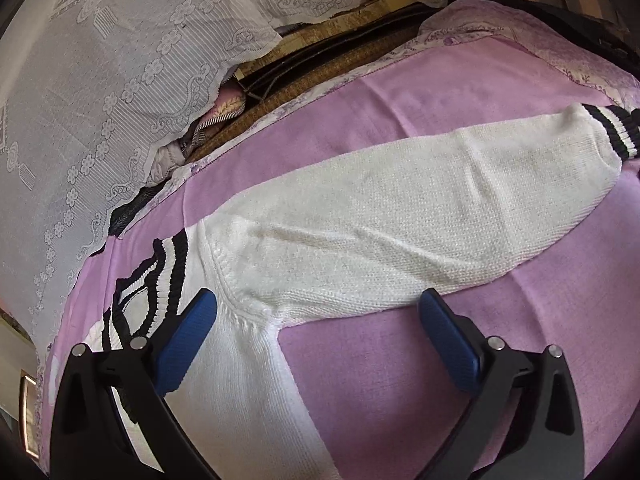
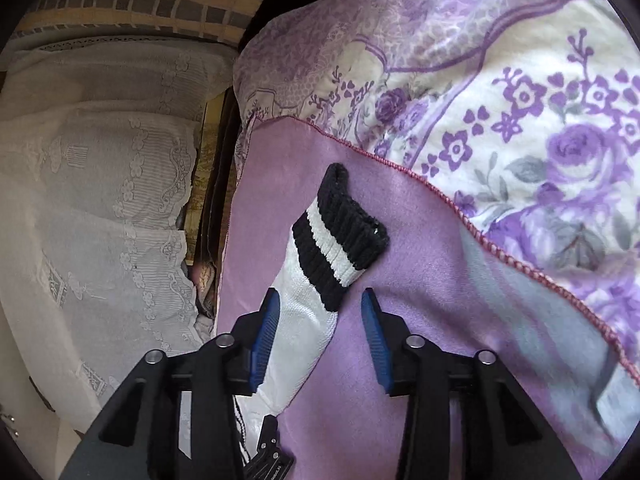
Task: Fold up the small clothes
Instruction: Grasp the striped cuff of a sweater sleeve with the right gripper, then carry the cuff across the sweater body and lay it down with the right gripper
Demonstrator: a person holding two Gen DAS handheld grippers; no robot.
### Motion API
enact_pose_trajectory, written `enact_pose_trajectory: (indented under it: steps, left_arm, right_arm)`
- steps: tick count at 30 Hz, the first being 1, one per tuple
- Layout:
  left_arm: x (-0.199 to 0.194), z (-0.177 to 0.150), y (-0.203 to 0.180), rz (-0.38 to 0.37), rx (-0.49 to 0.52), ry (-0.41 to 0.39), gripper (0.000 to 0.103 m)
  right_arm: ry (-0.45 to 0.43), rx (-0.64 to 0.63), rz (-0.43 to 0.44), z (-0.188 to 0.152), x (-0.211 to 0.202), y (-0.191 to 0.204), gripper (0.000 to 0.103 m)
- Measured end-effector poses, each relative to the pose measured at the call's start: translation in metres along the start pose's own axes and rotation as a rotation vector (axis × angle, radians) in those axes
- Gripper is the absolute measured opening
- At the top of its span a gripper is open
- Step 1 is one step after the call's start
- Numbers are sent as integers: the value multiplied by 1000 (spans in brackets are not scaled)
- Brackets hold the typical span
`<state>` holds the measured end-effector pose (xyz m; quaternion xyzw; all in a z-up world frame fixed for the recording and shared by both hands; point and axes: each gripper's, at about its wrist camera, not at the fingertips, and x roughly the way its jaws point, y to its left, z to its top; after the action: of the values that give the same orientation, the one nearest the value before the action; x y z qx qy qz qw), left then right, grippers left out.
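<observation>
One sweater [image 1: 360, 216] flat on pink sheet [image 1: 400, 380], two claws [image 1: 316, 312] [image 2: 318, 304] wide open, empty.

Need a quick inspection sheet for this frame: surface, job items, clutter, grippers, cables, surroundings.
Surface: pink cloth spread flat over a purple floral bedspread.
Job's things: white knit sweater lying flat; sleeve stretched out sideways, black-and-white striped cuff at its end, striped collar visible. No fold seen yet.
Clutter: nothing seen on the pink cloth besides the sweater.
Grippers: left gripper open, over the armpit area; right gripper open, straddling the sleeve just short of the cuff. Neither holds anything.
Cables: nothing seen.
Surroundings: white lace cover draped beside the bed; checked fabric beyond.
</observation>
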<state>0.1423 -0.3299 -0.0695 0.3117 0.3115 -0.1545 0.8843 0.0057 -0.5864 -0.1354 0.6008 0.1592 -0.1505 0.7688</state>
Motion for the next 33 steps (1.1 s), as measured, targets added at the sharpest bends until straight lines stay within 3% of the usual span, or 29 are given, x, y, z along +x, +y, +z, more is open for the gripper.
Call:
enact_pose_trajectory:
  steps: [3,9,10,11,12,14,18,21,24,26,33]
  left_arm:
    - [7,1,0,-15,-2,31,99]
    - [7,0,-2,-2,7,27,99]
    - [7,0,-2,-1,8,26,99]
    - [7,0,-2,-2,7,26,99]
    - [7,0,-1,-4,5,26,99]
    - [6,0,0,-8,1,23,99]
    - [-1,-1,7,-24,-37,-13,99]
    - [-18,4,29,-96,-126,-67,99]
    - [-27,11,64,-278,-263,-68,99]
    - [-27,13,89,-345,-347,-58,99]
    - [4,2,145,-392,-510,49,99]
  right_arm:
    - [-47,-32,-73,6,5,1,56]
    - [-70,-116,-90,12,29,14,62]
    - [-68,-149,-90,12,31,16,52]
    - [-60,-158,-77,11,33,15,26]
    - [-37,-139,-46,13,35,11,13]
    - [-44,-103,-7,13,30,5,11]
    - [-75,-185,46,2,6,25,11]
    - [-76,-336,98,-20,-10,66,11]
    - [-87,-539,123,-57,-22,114,11]
    - [-70,-634,143,-82,-23,140,11]
    - [7,-835,182,-161,-9,194,11]
